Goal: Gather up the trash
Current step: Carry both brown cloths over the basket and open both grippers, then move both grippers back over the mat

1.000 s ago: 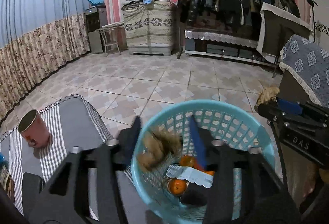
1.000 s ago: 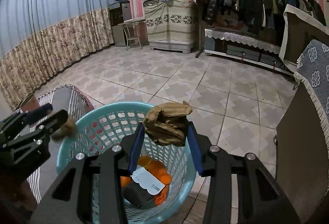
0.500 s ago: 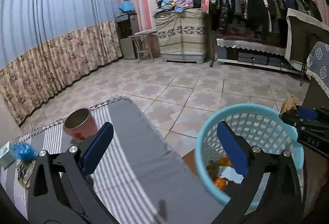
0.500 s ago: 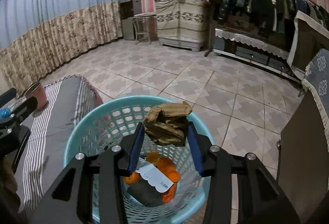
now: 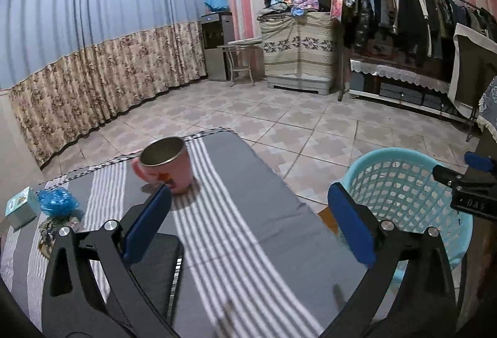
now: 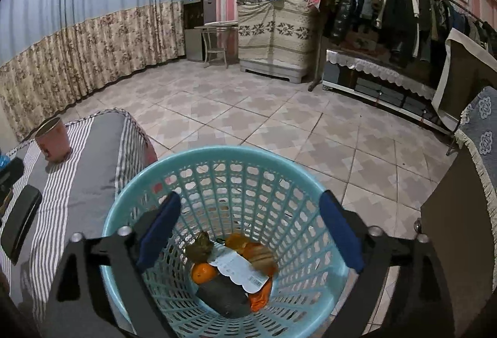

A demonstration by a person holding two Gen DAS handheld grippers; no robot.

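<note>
Tiled floor filled mid-frame, striped grey cloth lower left. Teal basket sat bottom centre of the right view, trash heaped at its bottom. Right gripper hovered over it, jaws just sprung wide, nothing between. Left gripper also wide and empty, over the cloth, pink cup just above its left finger. Likely next: fetch blue wrapper at left edge; approach low, pinch centrally.
</note>
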